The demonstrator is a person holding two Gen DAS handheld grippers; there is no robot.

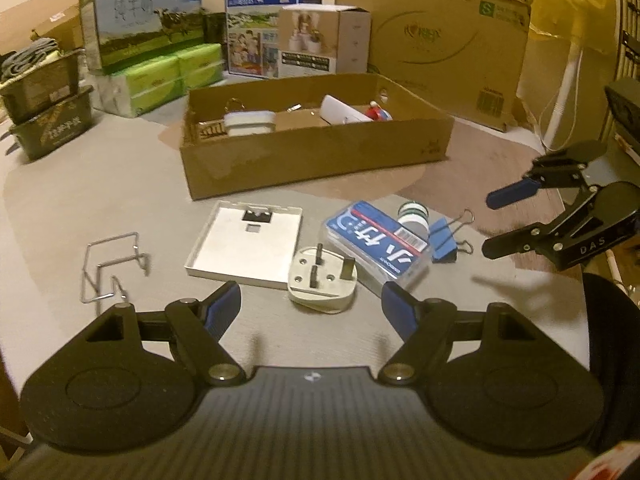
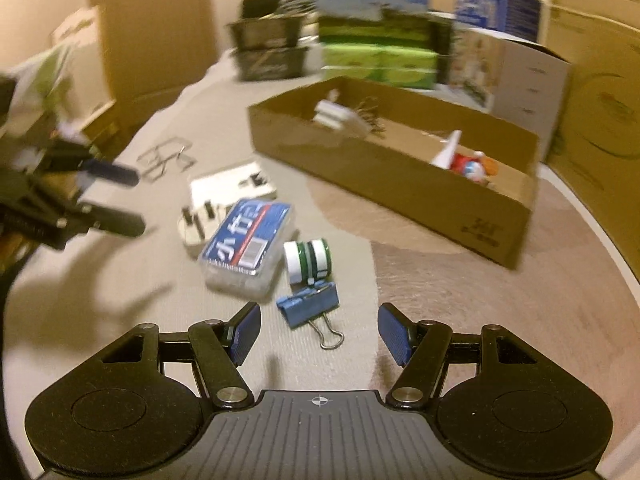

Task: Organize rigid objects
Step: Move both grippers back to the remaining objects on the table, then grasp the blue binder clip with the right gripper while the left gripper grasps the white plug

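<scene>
Cardboard box [image 1: 316, 160] at twelve o'clock on the worktop [image 1: 120, 200].

White tray [image 1: 244, 246]: stiff, light; pinch a rim.

Plug [image 1: 322, 280]: hard, slick; grip the body.

Binder clip [image 2: 310, 308]: small; take the blue back.

Left tongs [image 1: 311, 307] and right tongs [image 2: 319, 332] wide, empty.

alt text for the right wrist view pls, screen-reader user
The open, empty right gripper points down at a blue binder clip lying on a grey table. Past the clip lie a green-and-white tape roll, a clear box with a blue label and a white plug. An open cardboard box already holds a few items; the left gripper shows at the left edge.
</scene>
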